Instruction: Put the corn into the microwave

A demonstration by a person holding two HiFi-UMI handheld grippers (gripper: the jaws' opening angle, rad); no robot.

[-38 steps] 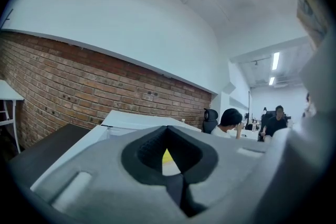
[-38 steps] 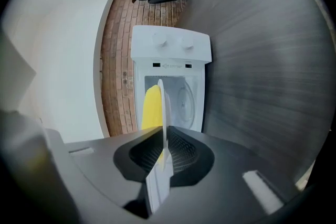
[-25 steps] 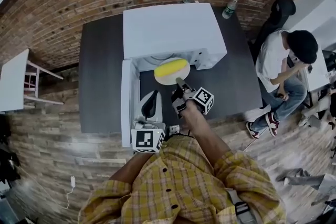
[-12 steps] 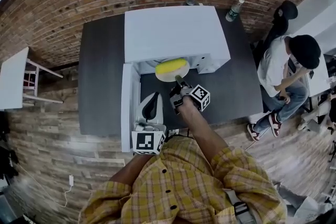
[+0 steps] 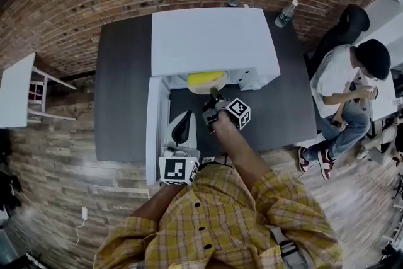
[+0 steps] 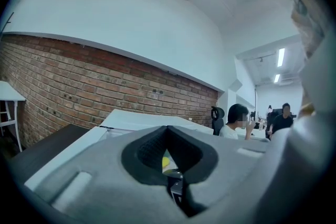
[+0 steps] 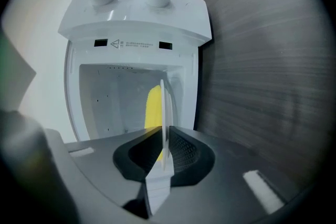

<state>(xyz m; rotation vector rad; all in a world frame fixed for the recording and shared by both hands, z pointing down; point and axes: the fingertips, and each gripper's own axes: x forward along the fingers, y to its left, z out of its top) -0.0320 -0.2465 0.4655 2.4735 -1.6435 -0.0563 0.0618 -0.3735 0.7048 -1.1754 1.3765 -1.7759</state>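
Corn (image 5: 204,77) lies on a white plate (image 5: 210,89) half inside the mouth of the microwave (image 5: 211,41) in the head view, the right gripper (image 5: 215,96) reaching in from the front. The microwave door (image 5: 153,129) stands swung out, and the left gripper (image 5: 183,120) sits just beside that door.

Left gripper view: the left gripper (image 6: 168,173) has its jaws pressed together on nothing — a sliver of corn (image 6: 165,161) shows past them, before the microwave (image 6: 142,120).

Right gripper view: the right gripper (image 7: 164,165) pinches the plate (image 7: 163,118) by its rim, edge-on, with the corn (image 7: 153,110) against it — inside the cavity of the microwave (image 7: 136,8).
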